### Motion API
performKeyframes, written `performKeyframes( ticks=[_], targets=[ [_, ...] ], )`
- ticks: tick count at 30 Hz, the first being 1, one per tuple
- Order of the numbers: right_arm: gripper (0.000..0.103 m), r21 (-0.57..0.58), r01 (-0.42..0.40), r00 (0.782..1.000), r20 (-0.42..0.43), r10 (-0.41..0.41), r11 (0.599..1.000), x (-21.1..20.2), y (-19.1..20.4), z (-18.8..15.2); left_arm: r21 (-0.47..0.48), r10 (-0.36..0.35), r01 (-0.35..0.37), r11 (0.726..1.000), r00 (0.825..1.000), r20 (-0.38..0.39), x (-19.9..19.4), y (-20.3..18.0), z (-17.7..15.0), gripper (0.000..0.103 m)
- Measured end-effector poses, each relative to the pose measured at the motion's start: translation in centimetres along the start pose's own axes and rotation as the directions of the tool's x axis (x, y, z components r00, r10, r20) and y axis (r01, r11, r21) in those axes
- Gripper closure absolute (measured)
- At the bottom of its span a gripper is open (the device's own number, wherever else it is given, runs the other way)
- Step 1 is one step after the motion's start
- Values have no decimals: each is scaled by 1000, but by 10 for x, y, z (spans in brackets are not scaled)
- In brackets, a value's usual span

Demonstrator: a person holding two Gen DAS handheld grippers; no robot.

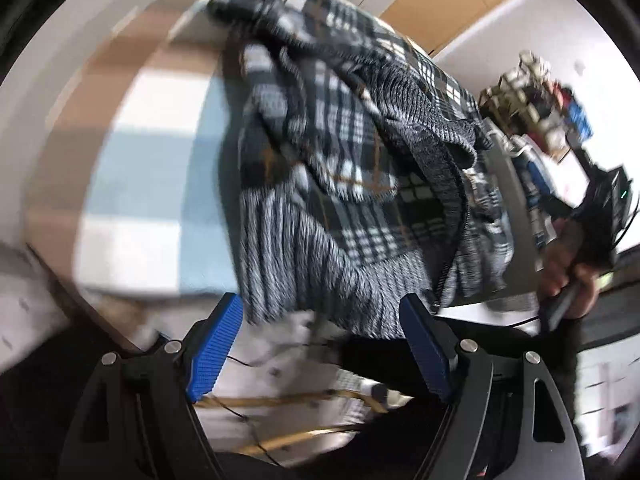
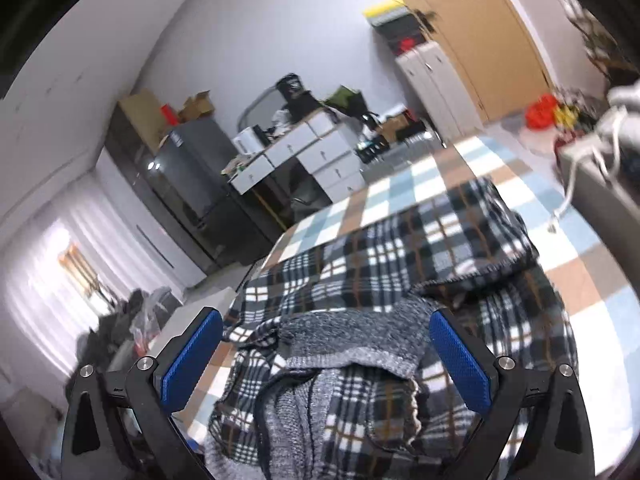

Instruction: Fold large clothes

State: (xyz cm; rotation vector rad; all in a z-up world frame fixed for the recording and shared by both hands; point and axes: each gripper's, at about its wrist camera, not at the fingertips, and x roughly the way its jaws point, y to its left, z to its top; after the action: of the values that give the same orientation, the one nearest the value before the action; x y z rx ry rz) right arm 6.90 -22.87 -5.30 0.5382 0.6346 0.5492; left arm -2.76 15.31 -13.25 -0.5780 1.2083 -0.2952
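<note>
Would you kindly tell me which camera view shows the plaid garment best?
The right wrist view: the plaid garment appears sharply, spread over the checked tablecloth, its grey knit lining turned up in front. The left wrist view shows the same garment motion-blurred and bunched, hanging over the table edge.

Heavily motion-blurred in the left wrist view: checked tablecloth and far end of plaid jacket. Jacket's near hem cut off by the right wrist view's bottom edge. Shelf clutter beside the hand too smeared to identify.
</note>
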Motion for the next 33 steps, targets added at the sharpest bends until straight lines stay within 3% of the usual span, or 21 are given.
performKeyframes(
  ticks=[7, 10, 13, 14, 15, 17, 20, 29, 33],
  targets=[
    [0, 127, -19, 999, 51, 13, 992, -15, -23, 7, -123, -39, 35, 992, 999, -36, 15, 20, -7, 26],
    [0, 161, -26, 998, 54, 18, 987, -17, -29, 9, -148, -48, 44, 988, 999, -19, 15, 23, -5, 26],
    [0, 173, -29, 999, 49, 20, 985, -16, -31, 10, -176, -101, 101, 979, 995, 11, 10, 30, -6, 27],
    [0, 170, -25, 999, 47, 17, 985, -16, -30, 10, -181, -121, 122, 976, 993, 18, 9, 32, -7, 39],
    [0, 167, -23, 999, 44, 16, 986, -16, -30, 9, -184, -146, 146, 972, 989, 14, 9, 32, -8, 66],
    [0, 156, -20, 999, 39, 14, 988, -16, -28, 9, -198, -152, 146, 969, 988, -14, 11, 33, -10, 88],
    [0, 144, -20, 999, 32, 15, 989, -14, -26, 9, -181, -165, 163, 970, 986, 5, 5, 30, -13, 96],
    [0, 105, -20, 1000, 12, 18, 994, -9, -16, 6, -68, -248, 255, 965, 964, 90, -29, 11, 5, 97],
    [0, 78, -12, 1000, -8, 13, 997, -4, -11, 4, 0, -183, 185, 983, 975, 126, -31, 6, 19, 96]
  ],
)
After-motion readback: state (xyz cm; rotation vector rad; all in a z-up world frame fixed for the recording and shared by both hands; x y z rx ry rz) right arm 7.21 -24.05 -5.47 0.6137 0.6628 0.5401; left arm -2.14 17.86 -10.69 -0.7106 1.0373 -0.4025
